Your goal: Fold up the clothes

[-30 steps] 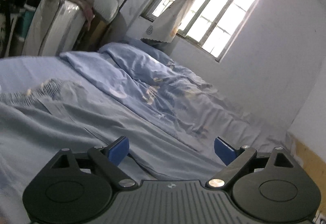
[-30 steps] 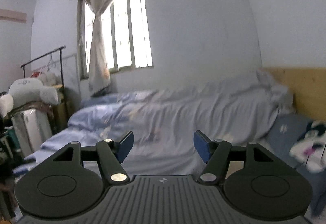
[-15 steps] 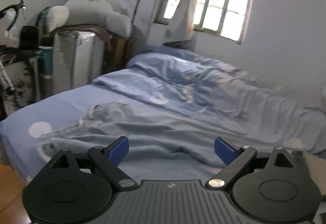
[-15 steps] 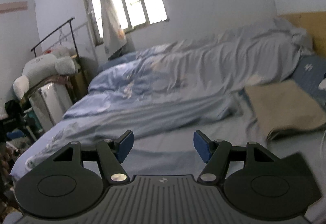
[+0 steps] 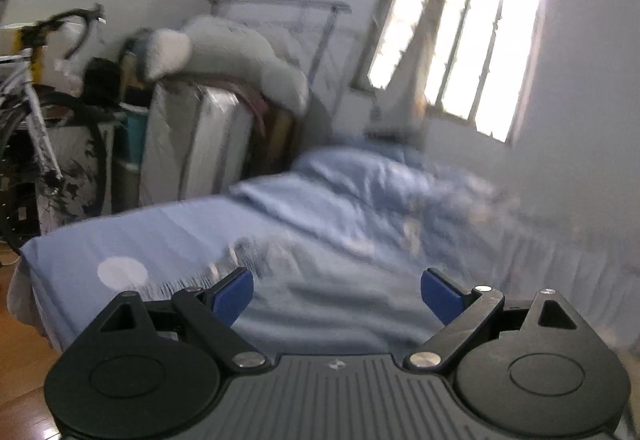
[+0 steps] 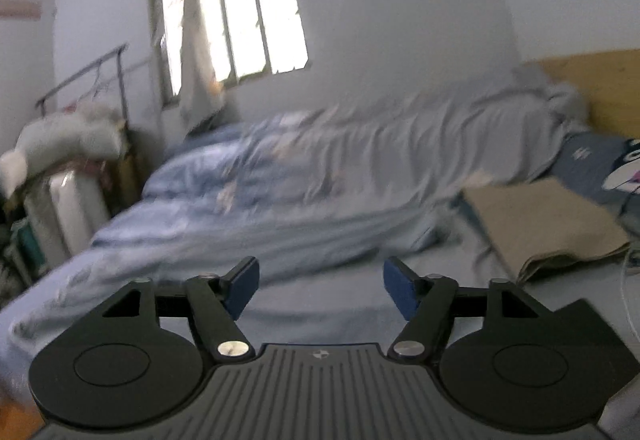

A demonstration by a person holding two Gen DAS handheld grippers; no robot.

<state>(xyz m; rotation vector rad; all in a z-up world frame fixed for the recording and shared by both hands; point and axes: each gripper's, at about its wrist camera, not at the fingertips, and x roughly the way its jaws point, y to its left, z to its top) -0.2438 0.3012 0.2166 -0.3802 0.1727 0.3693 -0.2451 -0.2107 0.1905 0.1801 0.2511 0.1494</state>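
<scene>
Blue garment point(image 5: 320, 304) spread flat across bed point(image 5: 132, 236) for folding; left hand-held gripper point(image 5: 336, 294) and right hand-held gripper point(image 6: 320, 286) both spread, empty, poised above.

Right hand-held gripper point(image 6: 320, 290), jaws just widened with nothing between them, above a blue-sheeted bed point(image 6: 320, 304). Folded tan cloth point(image 6: 548, 224) near right; rumpled duvet point(image 6: 340, 168) beyond; window point(image 6: 240, 20) far left.

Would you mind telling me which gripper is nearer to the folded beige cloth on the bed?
Right. The right gripper has the folded beige cloth just ahead to its right; the left gripper faces the bed's foot, the cloth out of its view.
</scene>
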